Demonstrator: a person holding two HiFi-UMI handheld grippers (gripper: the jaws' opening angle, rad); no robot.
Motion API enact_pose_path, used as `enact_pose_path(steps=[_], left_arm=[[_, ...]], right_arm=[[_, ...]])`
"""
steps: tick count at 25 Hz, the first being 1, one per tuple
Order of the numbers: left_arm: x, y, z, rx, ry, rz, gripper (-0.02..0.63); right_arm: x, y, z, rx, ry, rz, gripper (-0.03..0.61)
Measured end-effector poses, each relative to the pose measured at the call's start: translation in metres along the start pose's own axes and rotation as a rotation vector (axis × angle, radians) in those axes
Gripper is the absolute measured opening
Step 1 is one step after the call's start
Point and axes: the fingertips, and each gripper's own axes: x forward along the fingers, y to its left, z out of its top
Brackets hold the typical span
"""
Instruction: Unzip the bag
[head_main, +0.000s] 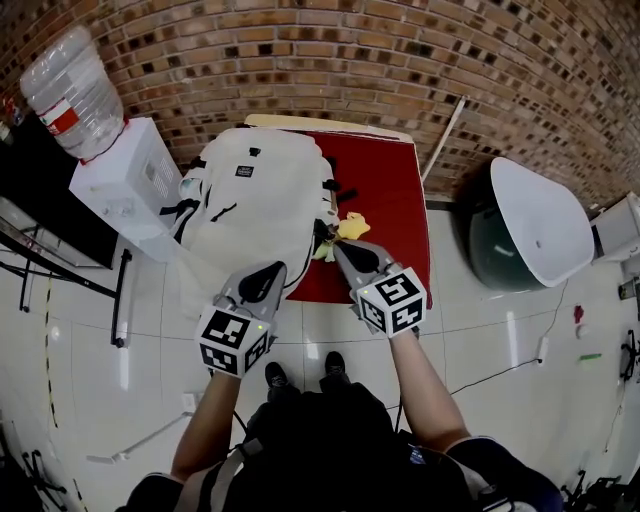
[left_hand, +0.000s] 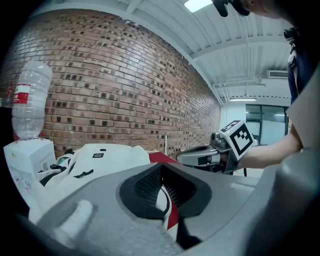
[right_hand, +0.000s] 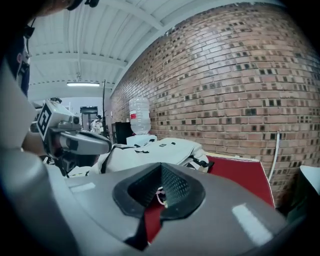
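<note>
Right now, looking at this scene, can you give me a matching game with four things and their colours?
Things:
1. backpack
2. water bottle
3. tabletop
4. small toy beside the backpack

Colours:
A. yellow
B. red
C. white
D. clear plastic with a red label

Pairs: 1-C, 2-D, 3-B, 4-A

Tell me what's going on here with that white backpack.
A person stands at a red table with a hand-held gripper in each hand. The left hand-held gripper and the right hand-held gripper are both shut and empty, poised by the white backpack lying there. The right one is near a small yellow object.
</note>
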Motion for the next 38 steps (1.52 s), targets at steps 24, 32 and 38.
enact_pose_path(steps=[24, 32, 38], left_arm=[[0.002, 0.016, -0.03, -0.011, 0.111, 0.185, 0.002], [-0.009, 0.02, -0.041, -0.032, 0.13, 0.211, 0.002], [-0.014, 0.024, -0.045, -0.04, 0.133, 0.218, 0.002]], right_arm=[[0.099, -0.035, -0.099, -0.123, 0.269, 0.063, 0.089], [0.097, -0.024, -0.101, -0.22, 0.307, 0.136, 0.046], [0.07, -0.001, -0.094, -0.249, 0.323, 0.226, 0.043]])
